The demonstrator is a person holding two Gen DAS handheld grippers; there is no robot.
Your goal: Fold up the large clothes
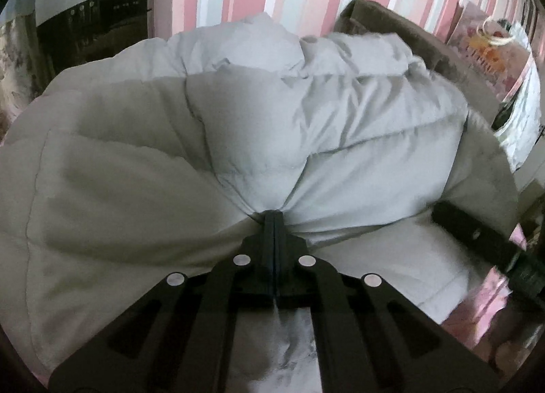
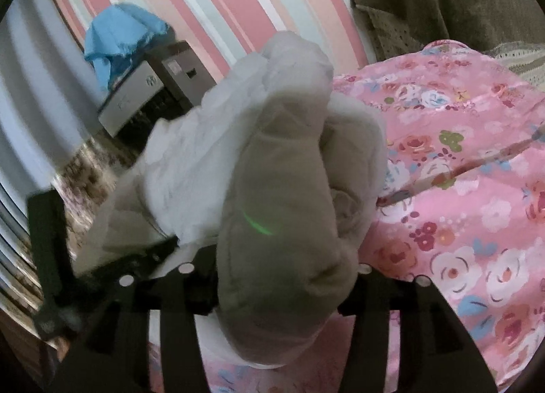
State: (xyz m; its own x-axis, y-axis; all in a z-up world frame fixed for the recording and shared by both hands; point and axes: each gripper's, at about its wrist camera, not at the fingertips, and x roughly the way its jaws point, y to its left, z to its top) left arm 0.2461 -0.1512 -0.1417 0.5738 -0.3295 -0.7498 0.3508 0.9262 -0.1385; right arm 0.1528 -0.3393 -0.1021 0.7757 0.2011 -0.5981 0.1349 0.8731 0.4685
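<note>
A puffy light-grey jacket (image 1: 306,120) fills the left wrist view, lying in bulky folds. My left gripper (image 1: 274,214) is shut on a pinch of its fabric, which puckers around the fingertips. In the right wrist view a thick wad of the same jacket (image 2: 272,188) bulges up between the jaws of my right gripper (image 2: 282,270) and hides its fingertips; the wad fills the gap and looks gripped. The right gripper also shows as a black bar (image 1: 477,239) at the jacket's right edge. A blurred black shape at the left is my left gripper (image 2: 47,239).
The jacket rests on a bed with a pink floral cover (image 2: 460,188). A brown cushion (image 2: 442,8) stands at the back against a striped pink wall (image 2: 238,1). A printer (image 2: 136,100) with a blue cloth (image 2: 122,42) on it sits far left.
</note>
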